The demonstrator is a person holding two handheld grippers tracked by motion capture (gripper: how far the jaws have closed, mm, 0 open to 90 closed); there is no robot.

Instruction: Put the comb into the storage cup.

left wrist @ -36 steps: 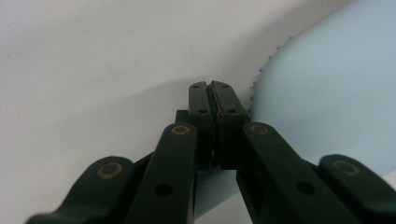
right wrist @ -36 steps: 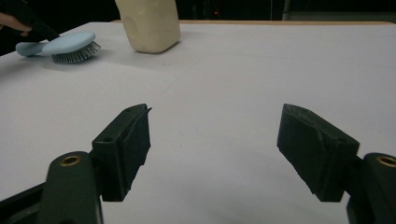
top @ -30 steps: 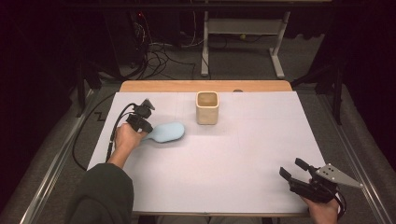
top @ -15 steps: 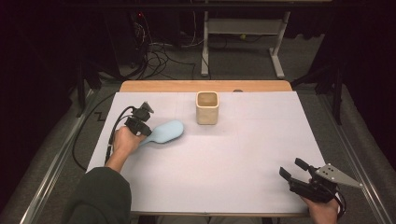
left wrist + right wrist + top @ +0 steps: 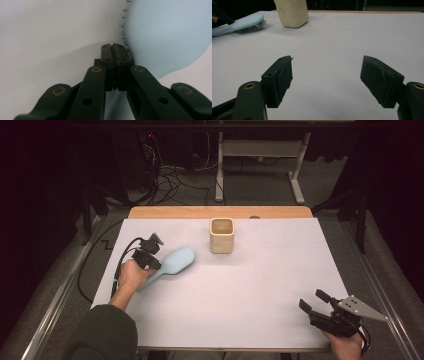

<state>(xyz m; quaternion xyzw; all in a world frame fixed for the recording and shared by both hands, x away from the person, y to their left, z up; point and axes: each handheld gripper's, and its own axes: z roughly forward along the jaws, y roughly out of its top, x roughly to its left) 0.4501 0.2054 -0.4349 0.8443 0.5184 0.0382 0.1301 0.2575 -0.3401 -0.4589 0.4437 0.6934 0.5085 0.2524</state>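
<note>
A light blue hairbrush lies on the white table cover at the left, bristles down, with its handle running back under a person's hand. My left gripper is shut, and its tips rest against the brush's neck. In the left gripper view the two pads meet with nothing visible between them, beside the brush head. My right gripper stands open near the front right corner. Its jaws are wide apart over bare table, with the hairbrush far off.
A beige square cup stands upright at the back middle, also seen as the cup in the right gripper view. A black cable trails from the left gripper. Wooden table edge runs along the back.
The brush has turned a little, its head angled more toward the back right and its handle now showing below the left hand. The right gripper has kept still.
</note>
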